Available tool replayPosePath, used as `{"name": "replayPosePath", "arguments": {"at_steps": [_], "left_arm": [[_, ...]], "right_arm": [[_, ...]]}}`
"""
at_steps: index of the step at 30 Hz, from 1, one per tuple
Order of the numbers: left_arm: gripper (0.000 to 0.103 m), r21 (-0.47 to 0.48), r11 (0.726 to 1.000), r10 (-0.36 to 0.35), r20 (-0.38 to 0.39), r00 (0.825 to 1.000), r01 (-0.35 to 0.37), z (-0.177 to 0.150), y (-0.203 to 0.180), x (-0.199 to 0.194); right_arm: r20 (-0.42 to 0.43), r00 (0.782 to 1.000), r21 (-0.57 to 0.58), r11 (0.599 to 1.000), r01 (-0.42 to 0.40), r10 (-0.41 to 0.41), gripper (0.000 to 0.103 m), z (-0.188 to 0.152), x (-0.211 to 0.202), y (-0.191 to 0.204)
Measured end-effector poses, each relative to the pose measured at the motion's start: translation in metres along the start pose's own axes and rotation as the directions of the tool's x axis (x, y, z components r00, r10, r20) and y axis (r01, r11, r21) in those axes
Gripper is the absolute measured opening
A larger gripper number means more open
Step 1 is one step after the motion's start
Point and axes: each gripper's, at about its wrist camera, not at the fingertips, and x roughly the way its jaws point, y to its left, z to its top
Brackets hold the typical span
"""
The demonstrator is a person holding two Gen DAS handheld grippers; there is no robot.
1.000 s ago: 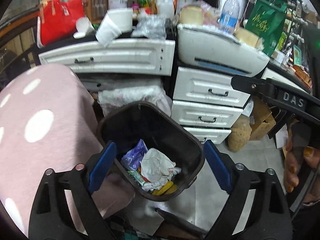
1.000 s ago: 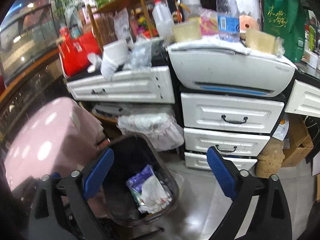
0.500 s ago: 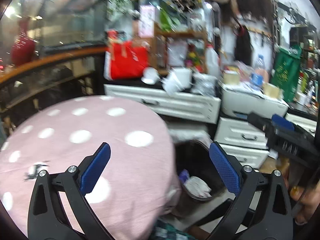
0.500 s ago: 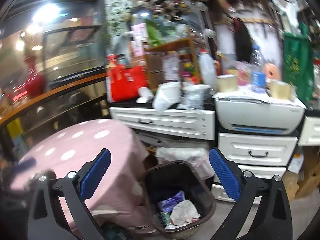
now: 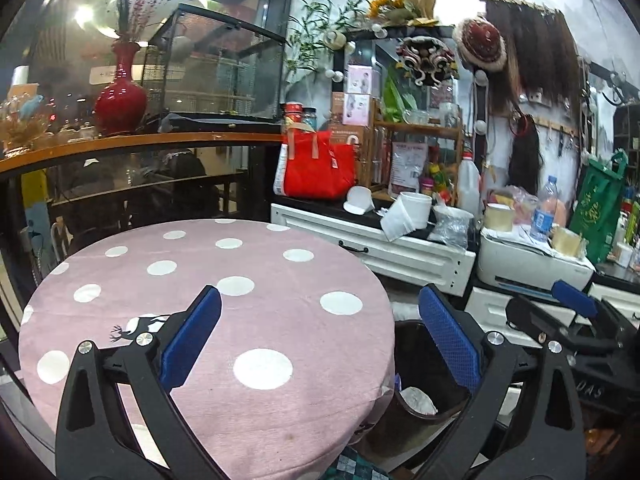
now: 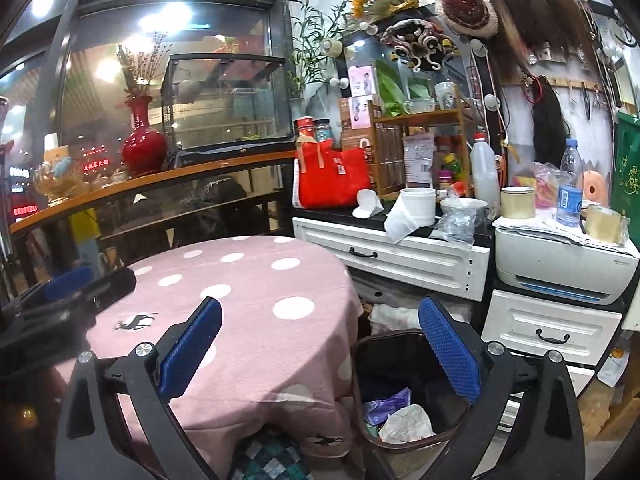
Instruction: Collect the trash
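A dark trash bin (image 6: 404, 396) stands on the floor to the right of a round table; it holds crumpled white paper (image 6: 406, 424) and a purple wrapper (image 6: 386, 402). It also shows in the left wrist view (image 5: 416, 396). My left gripper (image 5: 320, 340) is open and empty above the table. My right gripper (image 6: 320, 344) is open and empty, over the table's right edge and the bin. Each gripper shows in the other's view, the right one (image 5: 576, 320) and the left one (image 6: 68, 292).
The table has a pink polka-dot cloth (image 5: 224, 280). White drawers (image 6: 400, 260), a printer (image 6: 560, 264), a red bag (image 6: 332, 180), cups and bottles crowd the back. A glass counter with a red vase (image 5: 120, 100) stands at the left.
Both grippers have risen and pulled back from above the bin. The left one has swung left over the table. Both stay open and empty.
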Motion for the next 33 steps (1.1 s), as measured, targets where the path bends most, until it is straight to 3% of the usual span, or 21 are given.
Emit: {"name": "replayPosePath", "arguments": {"at_steps": [6,33], "left_arm": [[0.097,-0.002,1.0,0.0,0.035,0.999,0.001,0.002,0.002,-0.01],[0.097,0.019,1.0,0.008,0.014,1.0,-0.008,-0.002,0.0,-0.007]], "right_arm": [[-0.007,1.0,0.002,1.0,0.0,0.0,0.097,-0.003,-0.006,0.006],[0.013,1.0,-0.012,1.0,0.021,-0.021,0.097,-0.005,-0.013,0.009]]}}
